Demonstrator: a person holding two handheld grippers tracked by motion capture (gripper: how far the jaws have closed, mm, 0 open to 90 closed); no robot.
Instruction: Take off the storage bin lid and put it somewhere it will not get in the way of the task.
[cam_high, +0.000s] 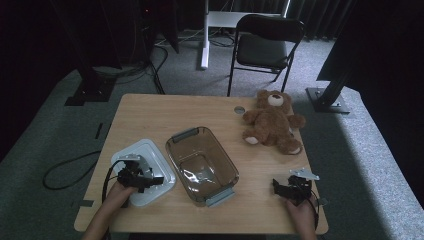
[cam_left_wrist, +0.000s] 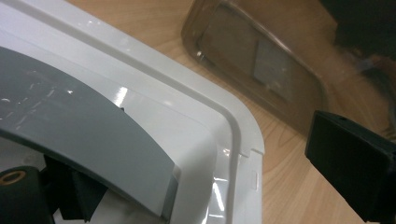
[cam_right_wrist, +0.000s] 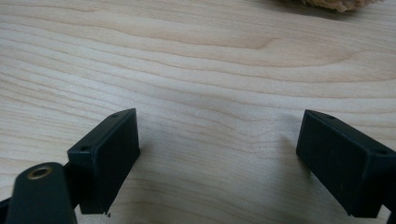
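The flat white plastic lid with a grey arched handle (cam_high: 145, 172) lies at the near left of the light wooden table (cam_high: 150, 112), just beside the clear brownish glass baking dish with grey end handles (cam_high: 202, 165), close to its left rim, though I can't tell contact. The left gripper (cam_high: 142, 181) sits low over the lid, jaws spread wide: in the left gripper view one jaw is tucked under the grey handle (cam_left_wrist: 84, 135) and the other hangs off past the lid's corner (cam_left_wrist: 243, 140), over the table, so nothing is pinched.

Handling guess: the lid is light, stiff and thin, and its surface is glossy (the highlights suggest it is slippery). The raised handle arch looks like the one sensible grip point, pinched across its width near the middle so the lid hangs level. An edge grab would likely tilt or slip. The dish looks heavy, rigid and breakable, and its grey end tabs are the place to take it.

The right gripper (cam_high: 290, 189) rests at the near right with jaws spread and empty over bare wood. A brown plush teddy bear (cam_high: 272, 122) sits at the far right, well apart.
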